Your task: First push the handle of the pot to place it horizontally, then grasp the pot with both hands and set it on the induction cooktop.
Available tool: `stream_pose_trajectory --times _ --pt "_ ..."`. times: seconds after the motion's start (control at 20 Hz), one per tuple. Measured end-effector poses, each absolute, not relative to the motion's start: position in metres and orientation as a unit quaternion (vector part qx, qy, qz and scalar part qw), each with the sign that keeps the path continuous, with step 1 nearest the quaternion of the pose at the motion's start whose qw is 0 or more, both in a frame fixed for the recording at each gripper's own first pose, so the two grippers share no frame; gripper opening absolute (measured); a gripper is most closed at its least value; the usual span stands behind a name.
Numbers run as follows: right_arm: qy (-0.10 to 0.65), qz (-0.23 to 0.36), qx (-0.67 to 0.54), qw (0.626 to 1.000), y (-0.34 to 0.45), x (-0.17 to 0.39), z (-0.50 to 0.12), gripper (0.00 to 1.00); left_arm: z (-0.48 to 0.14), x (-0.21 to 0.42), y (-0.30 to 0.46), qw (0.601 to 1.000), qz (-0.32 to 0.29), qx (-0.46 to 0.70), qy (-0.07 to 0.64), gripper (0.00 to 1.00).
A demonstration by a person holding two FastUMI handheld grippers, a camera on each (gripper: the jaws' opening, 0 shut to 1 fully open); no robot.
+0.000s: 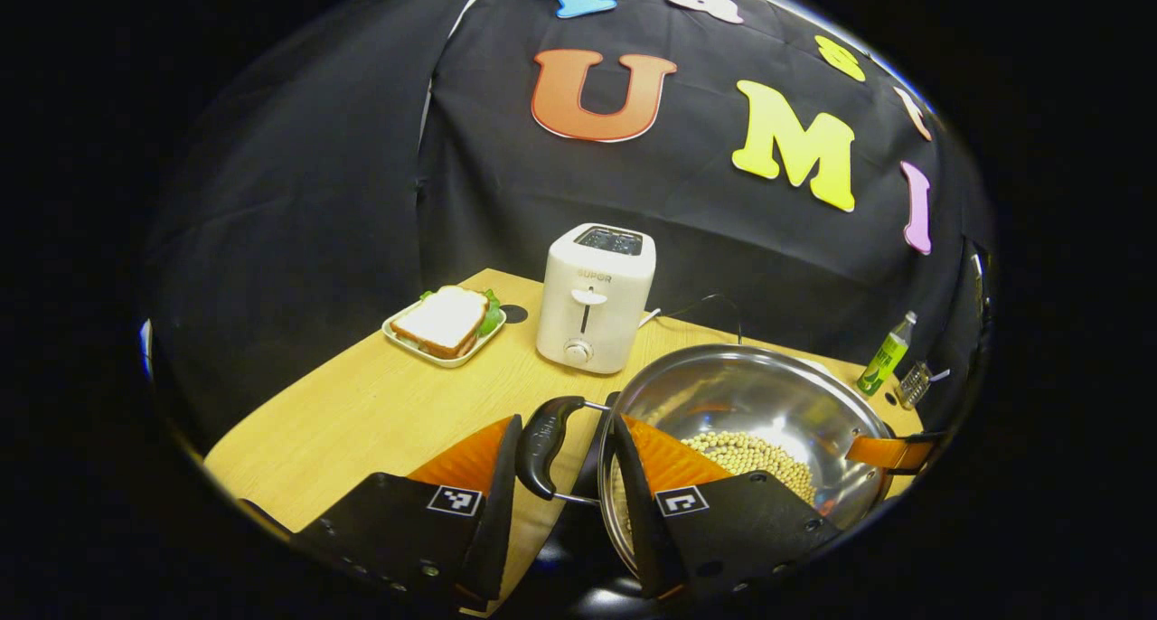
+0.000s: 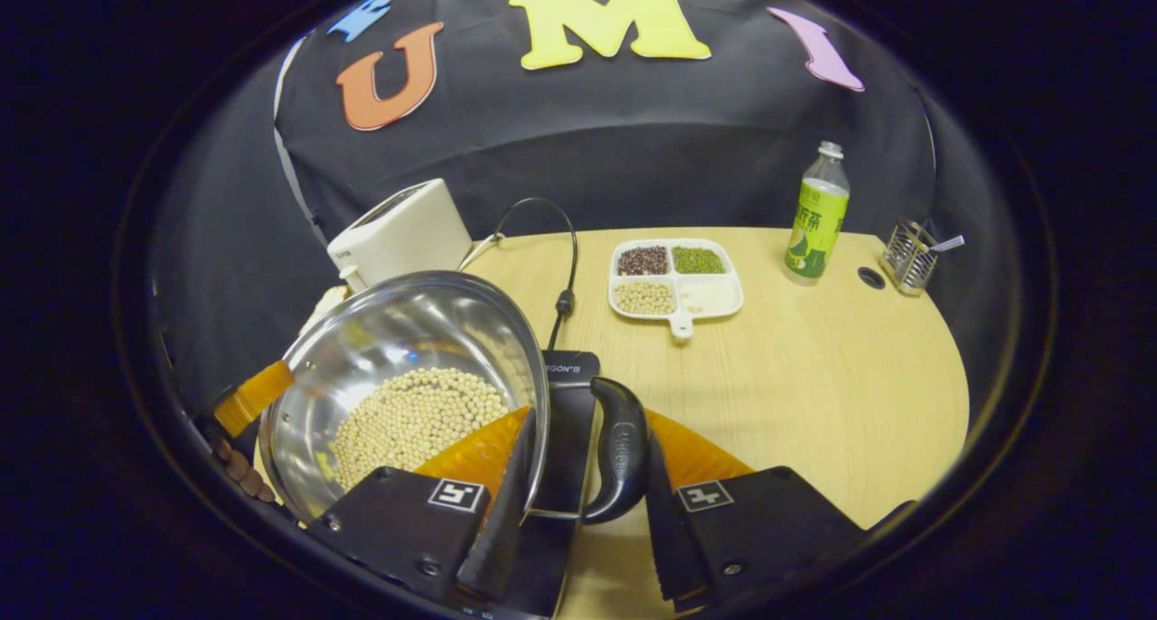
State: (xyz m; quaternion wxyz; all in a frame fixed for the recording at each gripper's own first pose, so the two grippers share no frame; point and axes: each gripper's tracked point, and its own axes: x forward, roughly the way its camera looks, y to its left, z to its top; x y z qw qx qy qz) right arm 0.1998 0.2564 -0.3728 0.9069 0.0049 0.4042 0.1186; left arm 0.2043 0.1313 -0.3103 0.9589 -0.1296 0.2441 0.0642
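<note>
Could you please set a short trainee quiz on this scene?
1. True or false: the pot is empty.
2. In the left gripper view, what lies on the table beside the toaster? A) a sandwich B) a kettle C) a mug
3. Fill in: in the right gripper view, the right gripper has one finger inside the pot and the other outside the pot's black ____.

Key: 1 false, it holds beans; 2 A; 3 handle.
</note>
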Motion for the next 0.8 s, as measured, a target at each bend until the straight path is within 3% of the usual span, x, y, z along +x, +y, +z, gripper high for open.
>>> stream_pose_trajectory --times 0.8 --pt "0.408 0.140 0.007 0.902 0.2595 0.2076 -0.3744 0.68 -0.3099 0.2025 0.1316 0.961 0.036 -0.159 0.225 0.55"
